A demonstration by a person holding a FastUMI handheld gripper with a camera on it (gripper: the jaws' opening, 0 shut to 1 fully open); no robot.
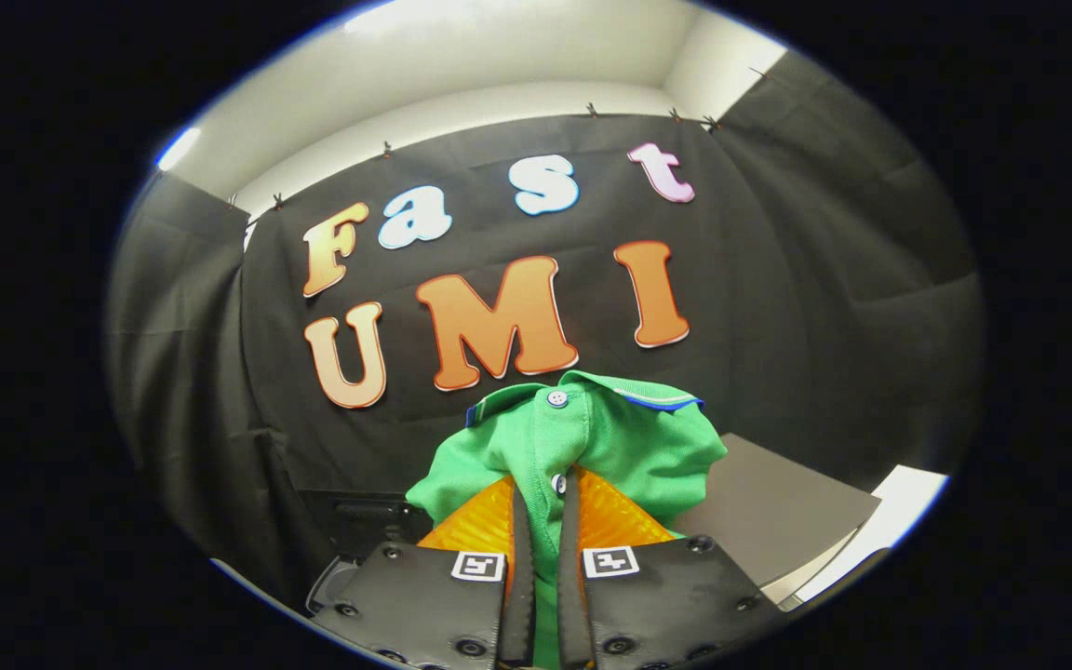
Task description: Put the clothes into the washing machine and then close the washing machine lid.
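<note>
Two orange fingers (475, 521) of the gripper (543, 493) stand close together with a fold of green cloth pinched between them, so the gripper is clamped on the green polo shirt (629, 437). The shirt bunches up over and ahead of the fingertips, lifted well off any surface, with the black booth wall behind it. Its button placket runs straight down into the narrow gap between the fingers (one white button (557, 398) sits near the collar, a second (559, 483) right at the fingertips). The collar (657, 395), edged with a blue stripe, folds over at the top of the bundle, and more green cloth shows low down between the black finger bases.

Below and to the right of the shirt, beyond the right finger, lies a flat grey panel (778, 507) with a pale edge, tilted away; whether it is the washing machine's lid I cannot tell. A dark box-like shape (364, 521) sits low to the left of the fingers, against the cloth wall, too dim to make out. No opening or drum can be made out, and the shirt is in no container.
</note>
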